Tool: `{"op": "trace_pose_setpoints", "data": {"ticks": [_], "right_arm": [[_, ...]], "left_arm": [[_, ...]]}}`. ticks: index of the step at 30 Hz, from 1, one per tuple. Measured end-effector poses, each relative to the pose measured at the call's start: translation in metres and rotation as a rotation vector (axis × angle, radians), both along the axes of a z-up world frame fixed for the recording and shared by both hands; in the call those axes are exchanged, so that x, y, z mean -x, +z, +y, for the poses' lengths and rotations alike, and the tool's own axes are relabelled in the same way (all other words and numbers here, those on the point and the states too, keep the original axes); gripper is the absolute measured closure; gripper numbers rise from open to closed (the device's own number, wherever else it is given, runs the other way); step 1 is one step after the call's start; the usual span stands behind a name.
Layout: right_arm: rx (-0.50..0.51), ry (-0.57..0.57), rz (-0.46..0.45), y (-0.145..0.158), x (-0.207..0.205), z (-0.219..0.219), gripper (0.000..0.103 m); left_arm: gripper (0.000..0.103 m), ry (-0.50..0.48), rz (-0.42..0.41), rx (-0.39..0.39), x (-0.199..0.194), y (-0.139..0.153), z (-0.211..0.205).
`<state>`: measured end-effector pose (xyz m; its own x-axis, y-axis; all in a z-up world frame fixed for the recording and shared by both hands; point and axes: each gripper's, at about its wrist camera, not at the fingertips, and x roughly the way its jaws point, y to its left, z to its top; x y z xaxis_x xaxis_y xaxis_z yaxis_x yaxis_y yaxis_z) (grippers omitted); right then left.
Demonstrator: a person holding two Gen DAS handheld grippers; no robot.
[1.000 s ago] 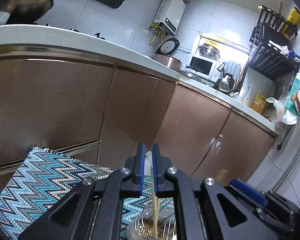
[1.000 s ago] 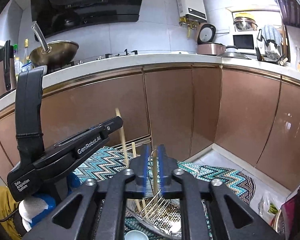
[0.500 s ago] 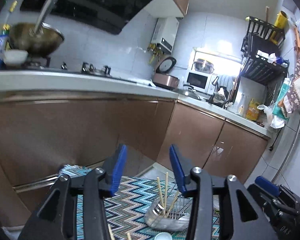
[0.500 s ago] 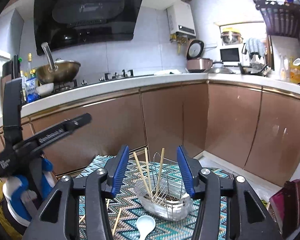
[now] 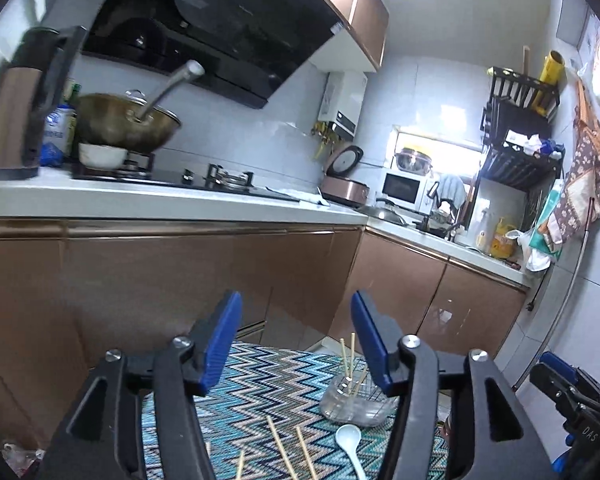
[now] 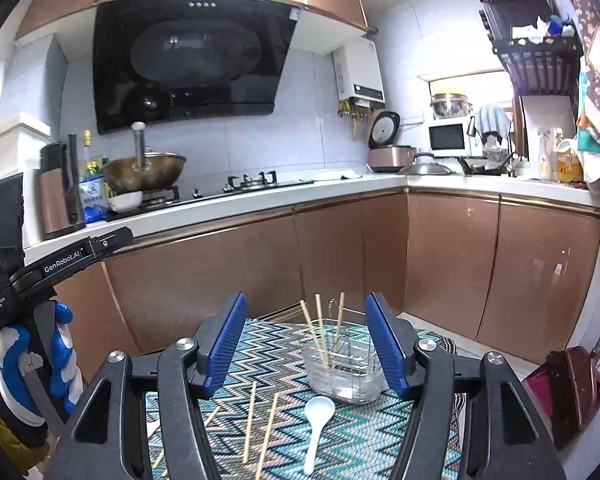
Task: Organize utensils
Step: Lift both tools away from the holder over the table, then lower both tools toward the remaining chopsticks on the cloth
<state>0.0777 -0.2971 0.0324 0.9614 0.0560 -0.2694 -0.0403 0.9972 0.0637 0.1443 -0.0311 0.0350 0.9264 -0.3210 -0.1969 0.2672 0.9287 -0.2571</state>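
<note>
A clear utensil holder [image 6: 342,368] [image 5: 356,400] stands on a blue zigzag mat [image 6: 284,420] [image 5: 252,400], with three wooden chopsticks [image 6: 320,332] [image 5: 348,356] upright in it. A white spoon [image 6: 315,420] [image 5: 350,442] lies on the mat in front of the holder. Loose chopsticks [image 6: 260,428] [image 5: 288,452] lie beside the spoon. My left gripper [image 5: 296,340] hangs above the mat, jaws opening, nothing between them. My right gripper [image 6: 304,344] is also raised, jaws opening and empty. The left gripper's body [image 6: 52,264], held by a blue-and-white gloved hand [image 6: 32,364], shows at left in the right wrist view.
Brown cabinet doors [image 6: 340,256] run behind the mat under a white counter [image 6: 260,196] with a wok [image 6: 144,172], hob and rice cooker [image 6: 388,152]. A dark red object [image 6: 568,388] sits on the floor at right.
Both grippers let go of the chopsticks they held, opened, and drew back and up from the holder. The chopsticks now stand in the holder.
</note>
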Motion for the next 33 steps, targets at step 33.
{"op": "trace_pose_setpoints", "data": {"ticks": [33], "right_arm": [[-0.057, 0.019, 0.061, -0.036, 0.042, 0.01, 0.041]], "left_arm": [[0.046, -0.061, 0.27, -0.06, 0.016, -0.063, 0.063]]}}
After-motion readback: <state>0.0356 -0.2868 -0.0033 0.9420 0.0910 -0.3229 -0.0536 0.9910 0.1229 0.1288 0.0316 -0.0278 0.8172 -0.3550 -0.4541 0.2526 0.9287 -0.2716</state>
